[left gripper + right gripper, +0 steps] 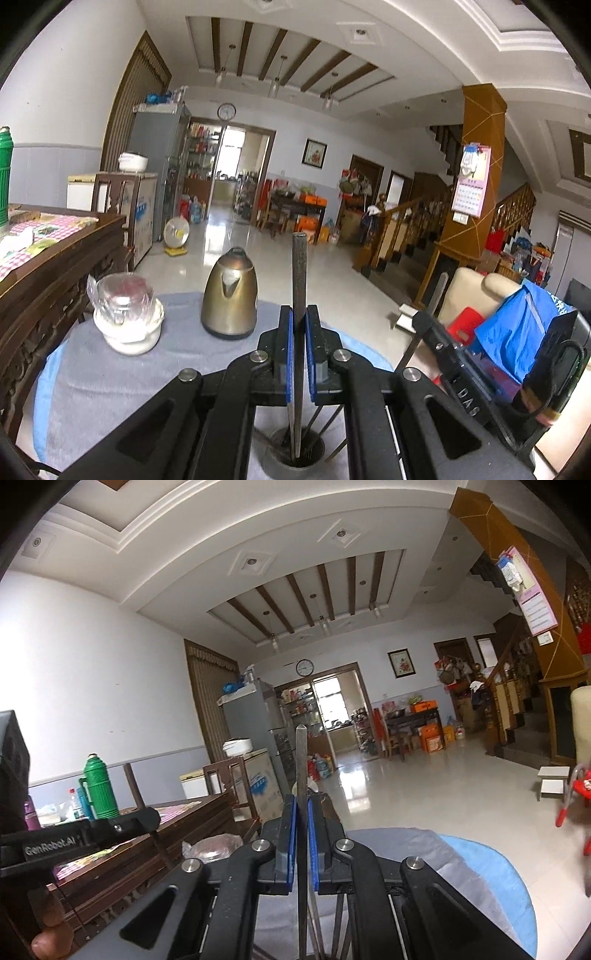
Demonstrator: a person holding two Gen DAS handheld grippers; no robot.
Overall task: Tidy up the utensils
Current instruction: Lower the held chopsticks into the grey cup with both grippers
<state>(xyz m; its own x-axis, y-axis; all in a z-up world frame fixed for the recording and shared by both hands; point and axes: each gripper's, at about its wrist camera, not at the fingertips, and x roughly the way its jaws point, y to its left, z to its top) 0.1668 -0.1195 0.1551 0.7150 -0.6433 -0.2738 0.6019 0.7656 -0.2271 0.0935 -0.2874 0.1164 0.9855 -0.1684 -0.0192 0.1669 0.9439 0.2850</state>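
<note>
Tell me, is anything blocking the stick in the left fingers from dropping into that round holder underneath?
Nothing visible. The chopstick hangs upright, its lower end already inside the holder, beside other sticks leaning there.

The utensil holder lies half hidden beneath the left gripper; loose sticks beside it stay indistinct.

A brass-coloured kettle stands beside a wrapped jar.

Dark speckled utensil handle upright, lower end in round dark holder among thin rods, second grey handle upright
</note>
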